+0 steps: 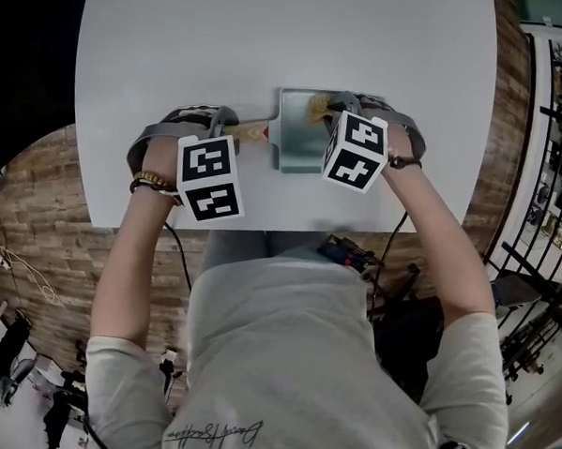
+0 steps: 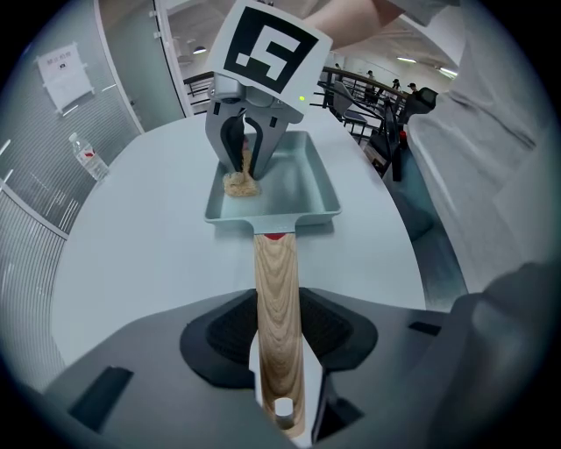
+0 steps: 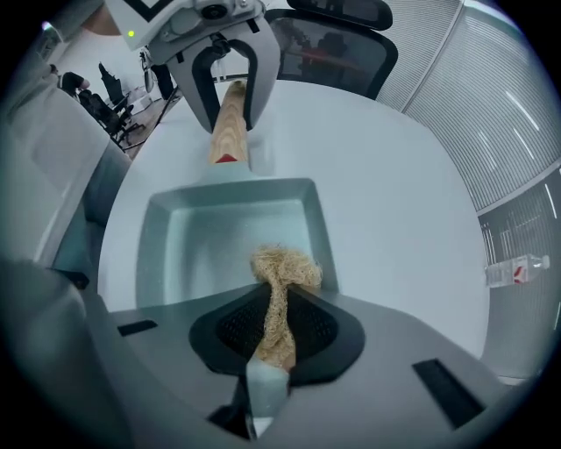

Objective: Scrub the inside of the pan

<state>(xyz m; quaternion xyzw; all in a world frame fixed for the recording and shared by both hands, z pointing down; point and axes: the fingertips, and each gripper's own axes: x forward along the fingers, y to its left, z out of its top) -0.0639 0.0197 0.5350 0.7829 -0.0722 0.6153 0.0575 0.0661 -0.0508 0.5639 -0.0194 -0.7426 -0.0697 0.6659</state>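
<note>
A pale green rectangular pan (image 1: 297,143) lies on the white table, its wooden handle (image 1: 253,132) pointing left. My left gripper (image 1: 227,128) is shut on that handle (image 2: 276,298), seen up close between its pads. My right gripper (image 1: 336,103) is shut on a tan fibrous scrubber (image 3: 285,272). The scrubber's loose end rests on the pan's floor (image 3: 219,237) near the wall farthest from the handle. In the left gripper view the right gripper (image 2: 245,145) stands over the pan (image 2: 302,188) with the scrubber (image 2: 241,182) under it.
The round white table (image 1: 253,42) carries the pan close to its near edge, just in front of the person. A water bottle (image 2: 88,160) lies on the floor beyond the table. An office chair (image 3: 333,39) stands behind the far side.
</note>
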